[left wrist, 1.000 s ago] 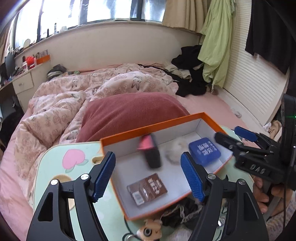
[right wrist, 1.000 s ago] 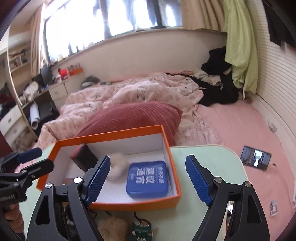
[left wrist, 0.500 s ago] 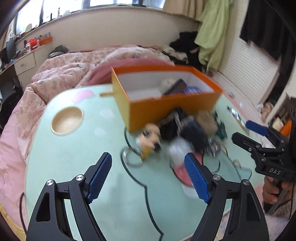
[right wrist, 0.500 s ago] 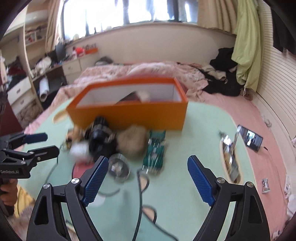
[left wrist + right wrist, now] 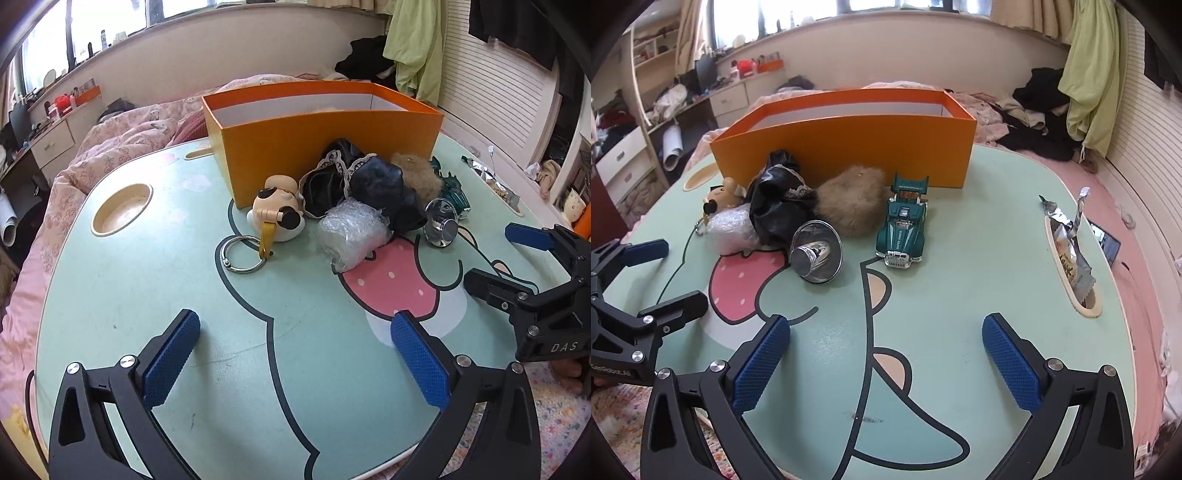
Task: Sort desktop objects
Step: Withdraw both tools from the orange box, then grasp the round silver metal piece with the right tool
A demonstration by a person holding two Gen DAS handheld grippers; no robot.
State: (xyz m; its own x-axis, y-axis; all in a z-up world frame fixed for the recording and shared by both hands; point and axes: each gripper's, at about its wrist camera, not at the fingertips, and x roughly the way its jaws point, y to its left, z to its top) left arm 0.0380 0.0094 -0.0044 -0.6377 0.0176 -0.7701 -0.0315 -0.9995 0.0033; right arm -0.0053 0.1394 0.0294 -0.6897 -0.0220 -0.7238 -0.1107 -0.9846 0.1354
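Both tools, left tool (image 5: pixel 295 354) and right tool (image 5: pixel 886 354), gape empty before the orange box (image 5: pixel 846 147); next, probably picking the toy car (image 5: pixel 905 229).

The floor of the orange box (image 5: pixel 325 136) is hidden by its front wall; the toy car (image 5: pixel 452 192) is half covered.

A pale green table (image 5: pixel 979 236) with a cartoon print carries an orange box (image 5: pixel 849 147). In front of the box lie a dog-head keyring (image 5: pixel 279 208), a plastic-wrapped bundle (image 5: pixel 352 230), a black pouch (image 5: pixel 777 206), a brown fur ball (image 5: pixel 851 205), a chrome bell (image 5: pixel 816 256) and a green toy car (image 5: pixel 905 227). A foil wrapper (image 5: pixel 1071 254) sits in the table's slot at the right.
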